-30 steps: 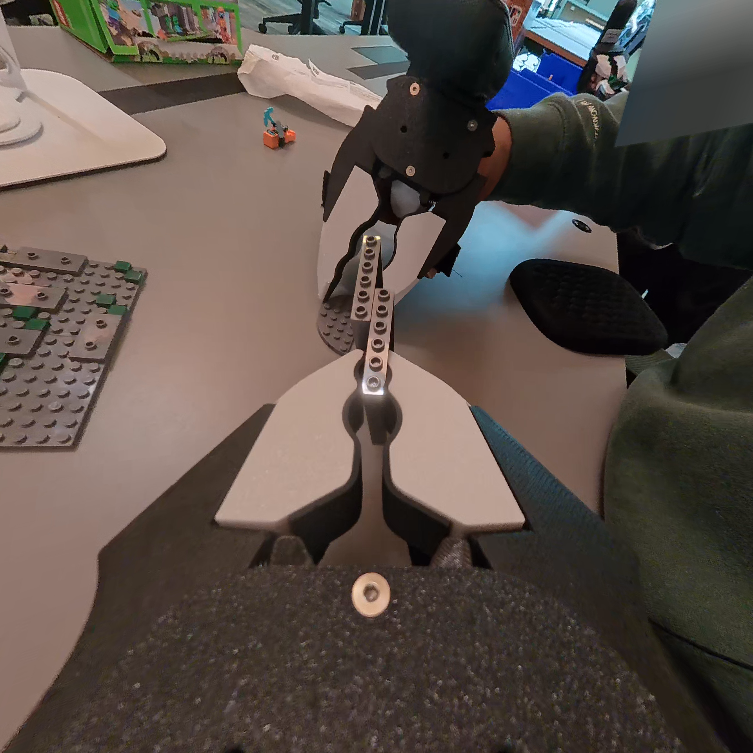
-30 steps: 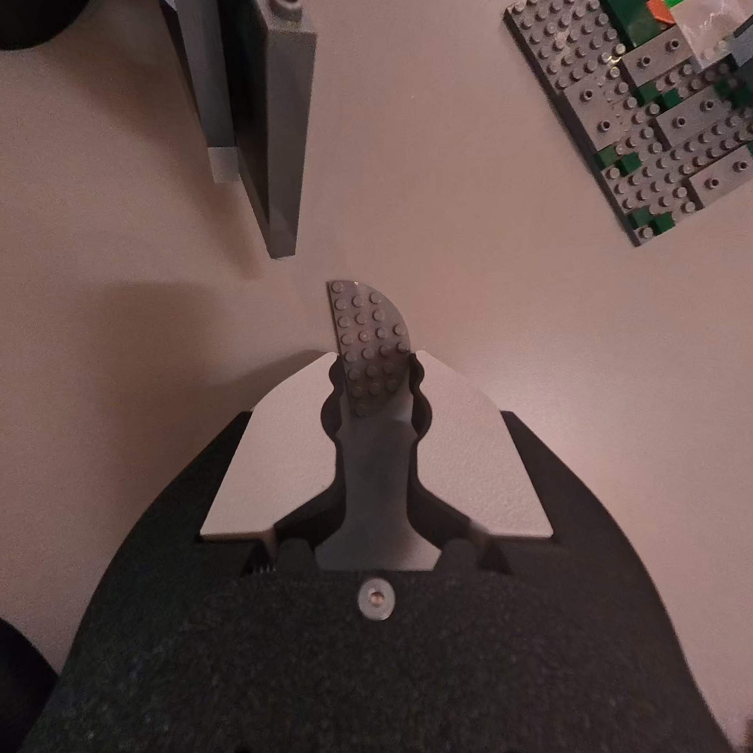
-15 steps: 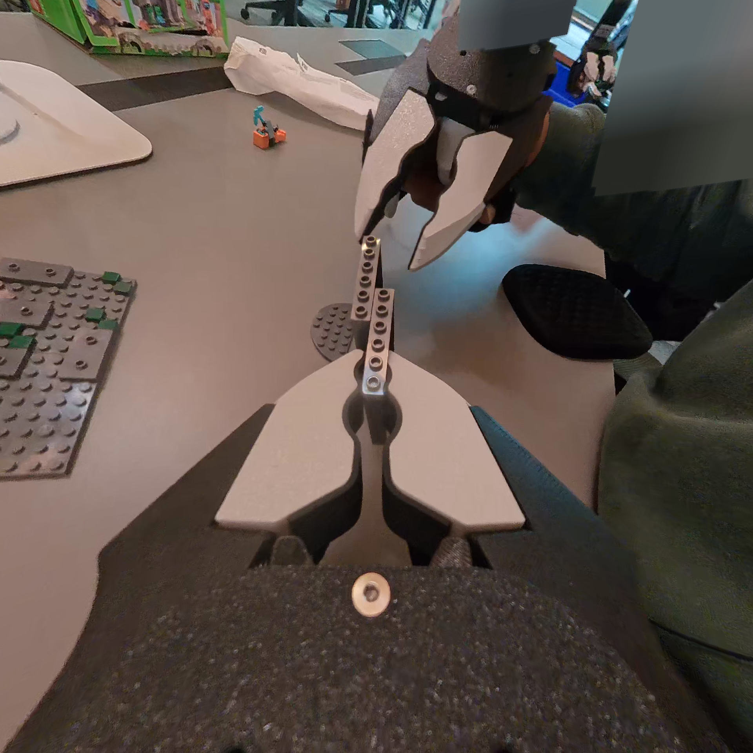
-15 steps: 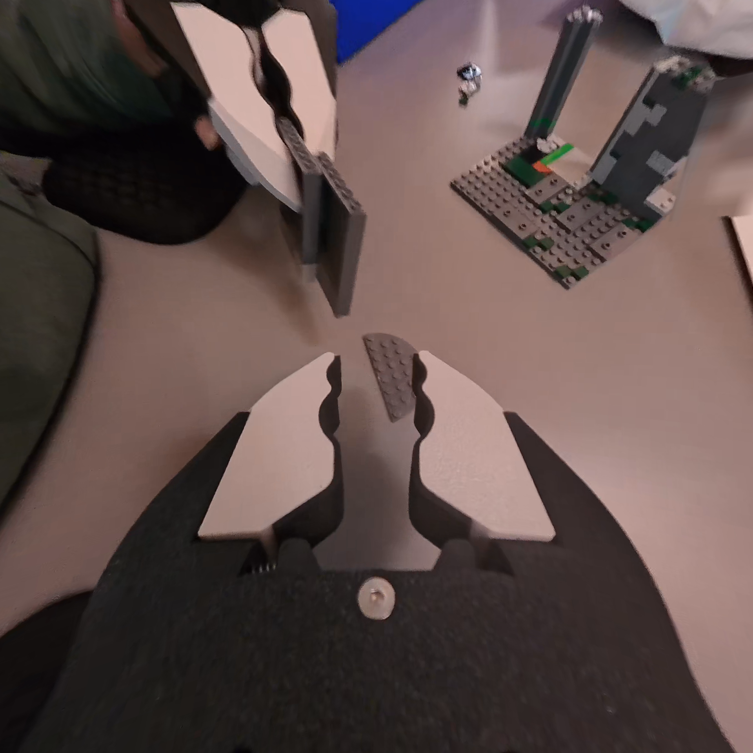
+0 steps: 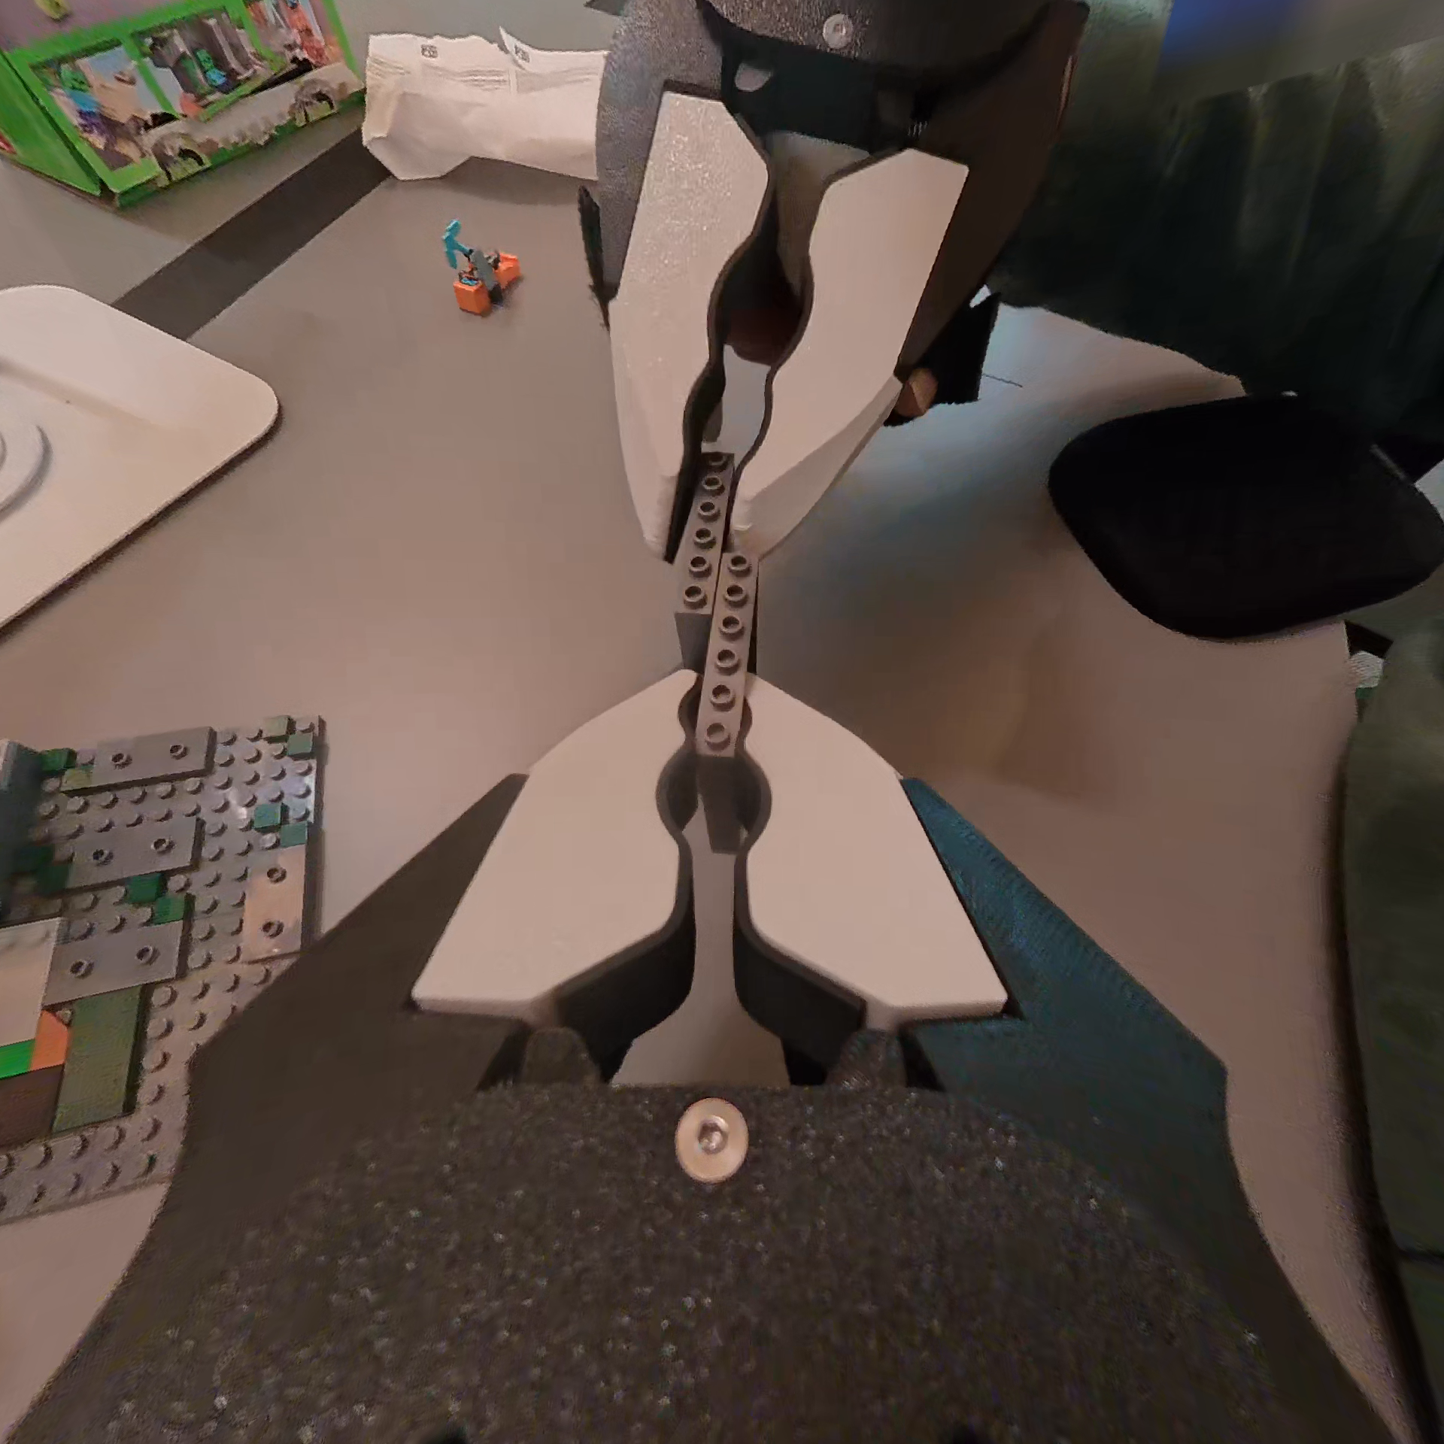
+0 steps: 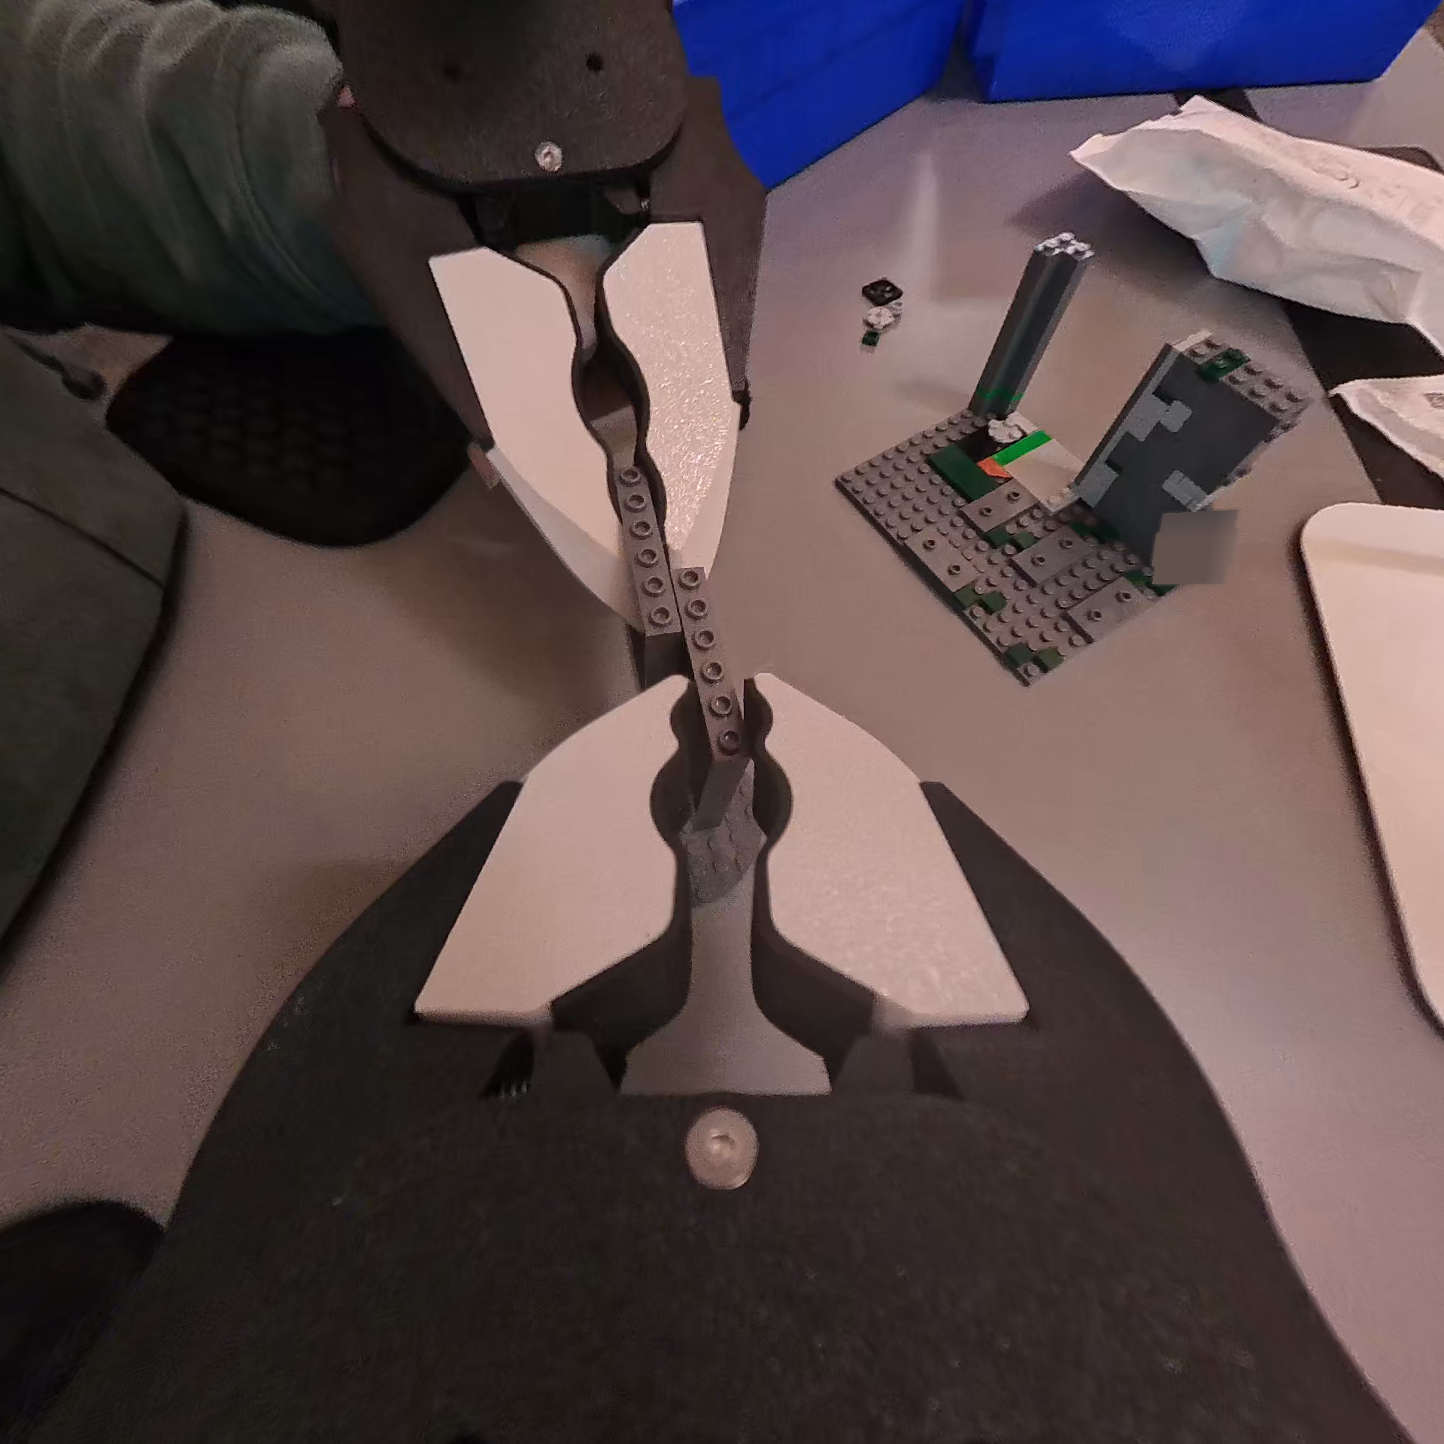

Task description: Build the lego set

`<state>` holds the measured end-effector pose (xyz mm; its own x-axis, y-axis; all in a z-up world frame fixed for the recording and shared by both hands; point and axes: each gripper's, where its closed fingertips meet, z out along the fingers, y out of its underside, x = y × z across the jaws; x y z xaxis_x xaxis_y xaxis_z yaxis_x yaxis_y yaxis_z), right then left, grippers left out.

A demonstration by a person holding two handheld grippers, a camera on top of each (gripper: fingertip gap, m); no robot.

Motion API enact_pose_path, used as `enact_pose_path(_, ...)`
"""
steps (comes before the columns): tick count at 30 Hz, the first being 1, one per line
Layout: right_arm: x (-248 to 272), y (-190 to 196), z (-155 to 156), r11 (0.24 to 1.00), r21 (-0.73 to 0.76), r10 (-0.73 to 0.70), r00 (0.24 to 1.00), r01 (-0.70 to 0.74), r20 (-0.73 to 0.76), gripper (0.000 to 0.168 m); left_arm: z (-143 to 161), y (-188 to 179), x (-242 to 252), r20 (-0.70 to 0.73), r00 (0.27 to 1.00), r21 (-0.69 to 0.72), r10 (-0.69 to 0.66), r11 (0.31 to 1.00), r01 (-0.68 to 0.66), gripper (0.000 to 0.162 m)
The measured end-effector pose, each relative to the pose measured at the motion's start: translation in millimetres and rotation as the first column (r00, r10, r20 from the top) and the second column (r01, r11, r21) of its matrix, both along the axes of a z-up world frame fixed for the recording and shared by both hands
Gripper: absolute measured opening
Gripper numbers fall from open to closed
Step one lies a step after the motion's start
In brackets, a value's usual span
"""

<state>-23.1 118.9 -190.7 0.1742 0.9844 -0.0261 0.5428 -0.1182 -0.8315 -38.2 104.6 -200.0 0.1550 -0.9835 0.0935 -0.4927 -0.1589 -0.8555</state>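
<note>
Right tongs (image 6: 715,703) moved onto grey brick assembly (image 5: 719,617), both tongs gripping.

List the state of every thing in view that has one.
left gripper: shut on grey brick pair
right gripper: shut on the pair's other end
grey brick pair: held between both grippers, bricks joined side by side, offset lengthwise
half-round plate: flat on table, loose
pillar: upright on baseplate
baseplate: flat on table
paper bag: crumpled
</note>
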Motion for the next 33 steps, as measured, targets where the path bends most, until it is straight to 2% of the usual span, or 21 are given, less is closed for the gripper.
enact_pose_path(3, 9.9, 8.0, -3.6, 0.999, -0.013, -0.048, 0.997, 0.049, 0.053, 0.018, -8.9, 7.3, -1.4, -0.022, 0.997, 0.004, 0.071, 0.997, -0.071, 0.003)
enact_pose_path(5, 21.0, 18.5, -4.1, 0.982, -0.049, -0.176, 0.979, 0.182, 0.103, 0.030, -15.6, 17.9, -5.6, -0.040, 0.986, 0.023, 0.162, 0.987, -0.161, 0.003)
enact_pose_path(8, 20.3, 10.7, -1.7, 0.903, -0.232, -0.346, 0.933, 0.361, 0.103, 0.035, -18.7, 29.3, -8.4, -0.043, 0.963, 0.075, 0.266, 0.962, -0.262, 0.003)
enact_pose_path(10, 0.5, -2.2, 5.8, 0.837, -0.413, -0.403, 0.915, 0.359, -0.020, 0.041, -17.3, 35.7, -8.3, -0.045, 0.947, 0.137, 0.317, 0.941, -0.308, 0.003)
enact_pose_path(13, -17.0, -0.8, 15.9, 0.711, -0.632, -0.522, 0.834, 0.308, -0.181, 0.050, -10.4, 44.1, -10.0, -0.052, 0.922, 0.297, 0.383, 0.888, -0.352, 0.003)
enact_pose_path(16, -21.6, 9.9, 21.7, 0.555, -0.800, -0.645, 0.724, 0.226, -0.243, 0.053, 3.1, 48.6, -14.7, -0.043, 0.895, 0.519, 0.445, 0.775, -0.360, 0.003)
enact_pose_path(18, -24.2, 14.4, 21.2, 0.511, -0.830, -0.684, 0.690, 0.222, -0.237, 0.052, 11.2, 47.7, -16.7, -0.039, 0.881, 0.635, 0.471, 0.693, -0.342, 0.003)
enact_pose_path(22, -32.4, 18.8, 23.2, 0.469, -0.851, -0.719, 0.661, 0.235, -0.214, 0.044, 15.6, 41.5, -15.1, -0.051, 0.870, 0.729, 0.491, 0.614, -0.303, 0.003)
enact_pose_path(24, -33.6, 20.8, 22.6, 0.462, -0.851, -0.727, 0.656, 0.251, -0.201, 0.033, 20.8, 41.1, -17.6, -0.043, 0.862, 0.779, 0.505, 0.557, -0.288, 0.003)
enact_pose_path(28, -35.5, 18.7, 22.5, 0.472, -0.846, -0.706, 0.681, 0.248, -0.194, 0.026, 18.6, 34.6, -17.6, -0.050, 0.875, 0.774, 0.482, 0.572, -0.272, 0.008)
enact_pose_path(31, -36.6, 10.6, 16.9, 0.494, -0.845, -0.616, 0.769, 0.206, -0.173, 0.010, 5.3, 18.4, -10.5, -0.079, 0.913, 0.658, 0.400, 0.709, -0.253, 0.027)
enact_pose_path(33, -34.3, -0.9, 9.4, 0.512, -0.843, -0.503, 0.853, 0.167, -0.136, 0.009, 1.3, 1.9, -6.7, -0.056, 0.949, 0.538, 0.309, 0.810, -0.232, 0.030)
